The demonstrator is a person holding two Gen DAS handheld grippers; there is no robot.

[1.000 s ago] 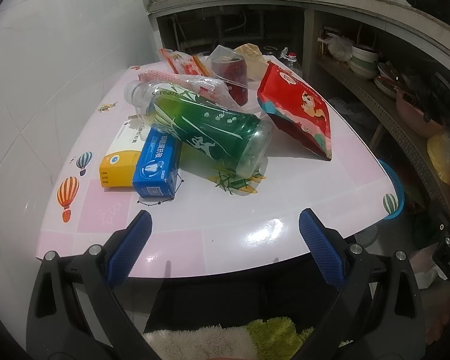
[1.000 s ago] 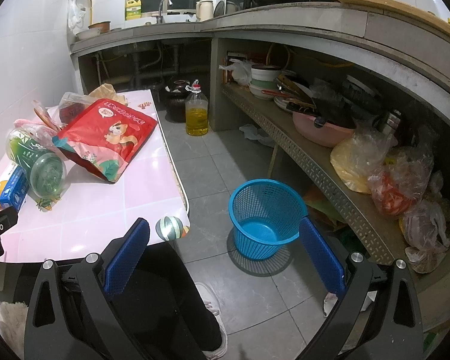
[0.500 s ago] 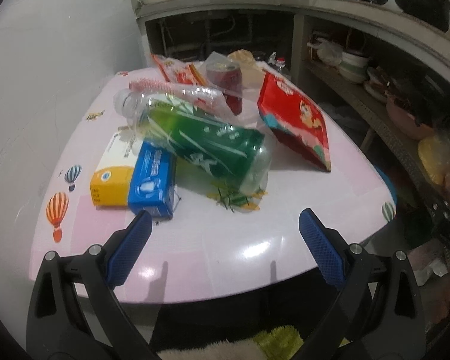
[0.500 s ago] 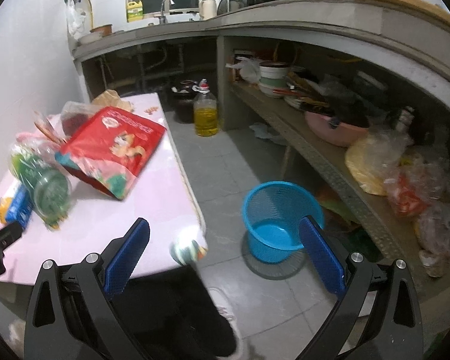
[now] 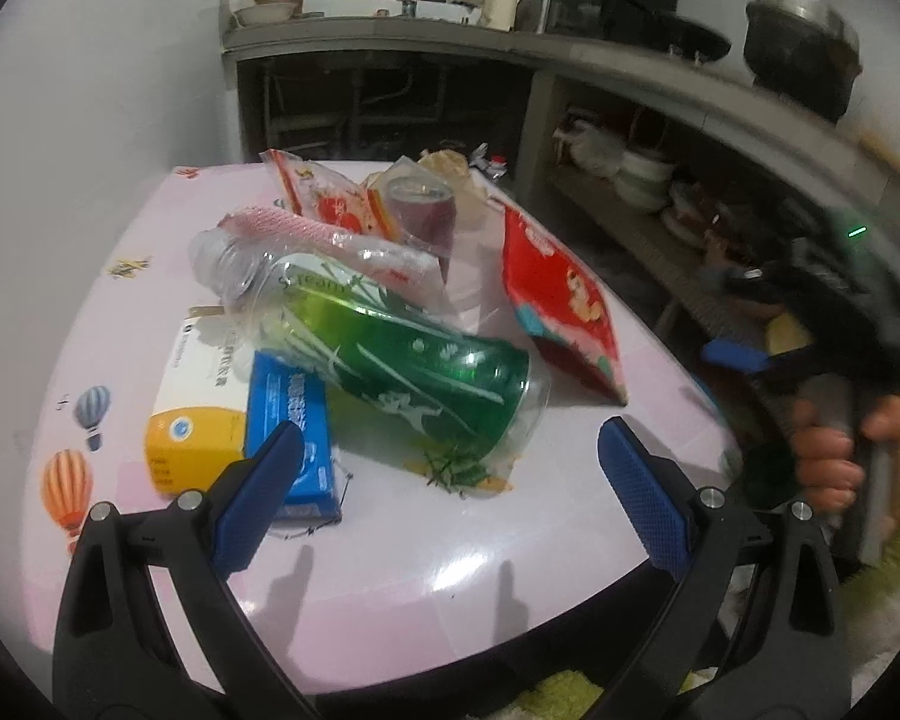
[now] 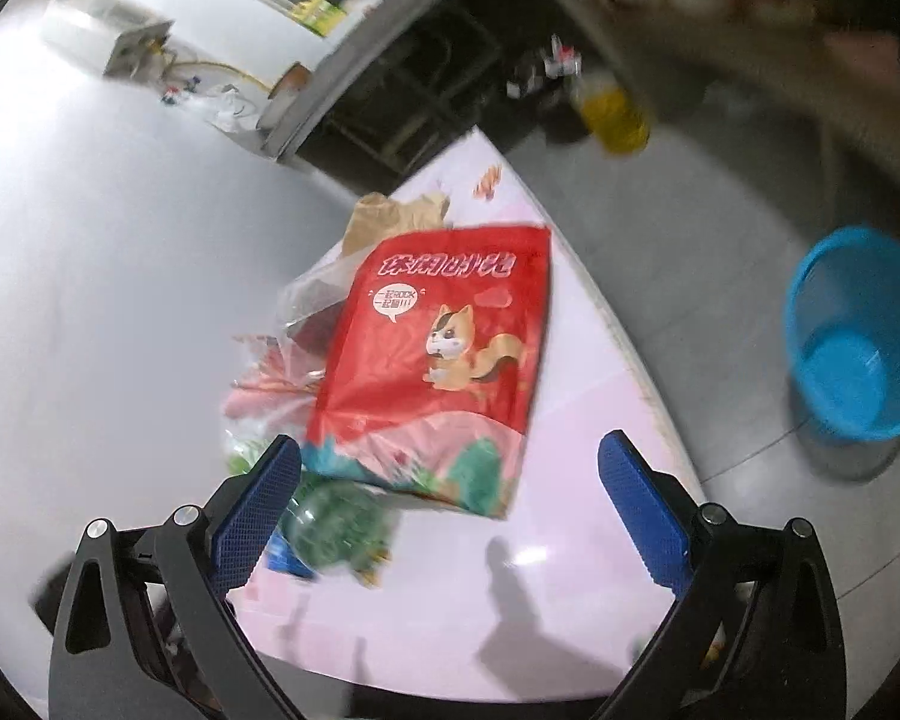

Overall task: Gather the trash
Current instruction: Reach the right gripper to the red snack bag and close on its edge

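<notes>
hovering over the near edge of the pink desk (image 5: pixel 426 576), the left claw (image 5: pixel 444 480) has its blue pads spread wide with nothing between them. just past its left pad lies a blue carton (image 5: pixel 294 420), pressed side by side against a yellow and white box (image 5: pixel 195 396). a green plastic bottle (image 5: pixel 390 354) lies on its side across the middle of the desk, its clear neck end pointing to the far left and its base toward the claw, resting partly on the blue carton. behind it sit a pink mesh wrapper (image 5: pixel 294 228), a red and white snack wrapper (image 5: pixel 324 198) and a dark red can (image 5: pixel 426 210) inside crumpled clear plastic. to the right of the bottle a red snack bag (image 5: pixel 561 306) with a squirrel print lies flat.

the right claw (image 6: pixel 450 504) hangs above the same desk from the other side, tilted, its pads also wide apart and empty. the red snack bag (image 6: pixel 444 348) lies straight ahead of it, between the pads in view, with the bottle's base (image 6: pixel 336 525) near its left pad. crumpled brown paper (image 6: pixel 384 219) pokes out behind the bag. off the desk edge to the right, a blue mesh basket (image 6: pixel 858 330) stands on the grey tiled floor (image 6: pixel 708 240), well apart from the trash. the right-hand view is blurred.
</notes>
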